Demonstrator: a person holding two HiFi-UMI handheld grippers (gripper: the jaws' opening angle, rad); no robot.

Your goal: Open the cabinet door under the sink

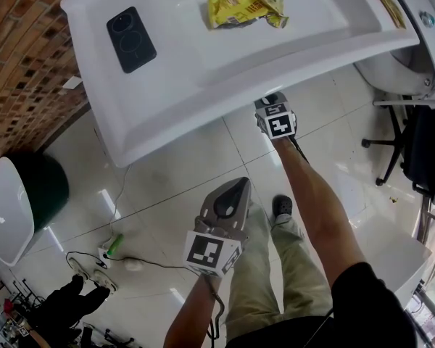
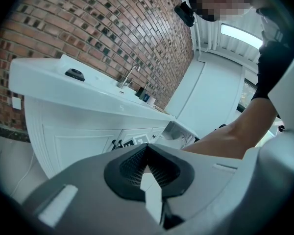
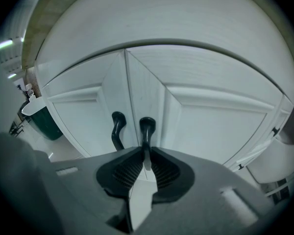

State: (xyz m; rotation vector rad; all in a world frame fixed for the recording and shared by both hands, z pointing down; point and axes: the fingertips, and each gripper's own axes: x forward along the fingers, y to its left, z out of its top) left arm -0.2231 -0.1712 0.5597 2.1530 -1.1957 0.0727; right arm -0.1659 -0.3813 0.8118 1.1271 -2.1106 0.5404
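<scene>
A white sink counter (image 1: 203, 71), smooth and glossy with rounded edges, overhangs the cabinet (image 3: 210, 126) beneath it; on top of the counter lie a flat black device (image 1: 131, 39) and crumpled yellow snack wrappers (image 1: 239, 9); a thin curved faucet (image 2: 130, 75) rises at the counter's back, against a rough red brick wall (image 1: 22, 35)

The cabinet has two white panelled doors that meet at a centre seam, each with a slim, black, curved handle just beside that seam; both doors are closed

The right tongs (image 3: 146, 153) reach in under the counter's edge, their ribbed dark pads closed narrowly onto the stem of the right door handle (image 3: 146, 131); the left door handle (image 3: 117, 129) stands free just beside it

The left tongs (image 2: 147, 148) are held back from the cabinet, jaws pressed together with nothing between them

To the cabinet's left stands a dark green bin (image 1: 40, 183) with a white lid; on the shiny tiled floor (image 1: 167, 194) before it lies a thin cable with a small green object (image 1: 114, 243) – a black office chair (image 1: 420, 151) sits off to the cabinet's right
</scene>
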